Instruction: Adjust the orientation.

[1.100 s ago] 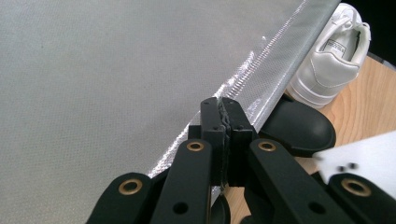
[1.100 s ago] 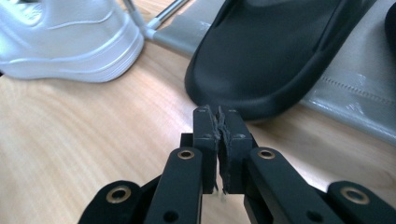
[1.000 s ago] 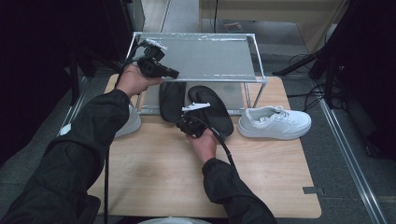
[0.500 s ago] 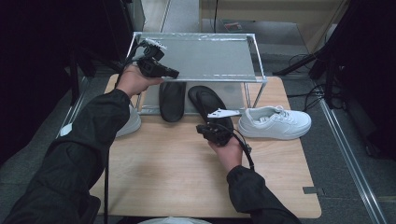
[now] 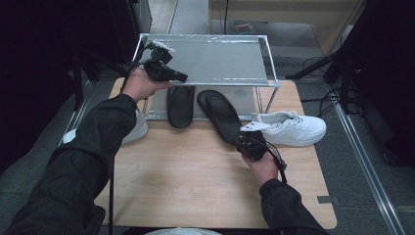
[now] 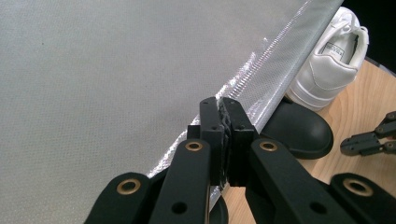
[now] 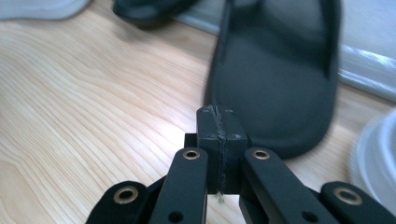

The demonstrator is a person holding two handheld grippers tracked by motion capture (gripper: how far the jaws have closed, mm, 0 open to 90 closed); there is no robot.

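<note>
Black foam is what our right gripper sits beside: the nearer black slipper lies on the wooden table, its heel just at the gripper's closed jaws, which meet pad to pad with nothing between them. In the right gripper view that slipper lies at twelve to one o'clock from our fingertips, close but apart from them. A second black slipper lies at nine o'clock from the first, partly under the metal rack. Our left gripper hovers over the rack's grey shelf near its front edge, jaws shut and empty. One white sneaker rests at three o'clock from the nearer slipper, another white sneaker at nine o'clock beside our left sleeve.
</note>
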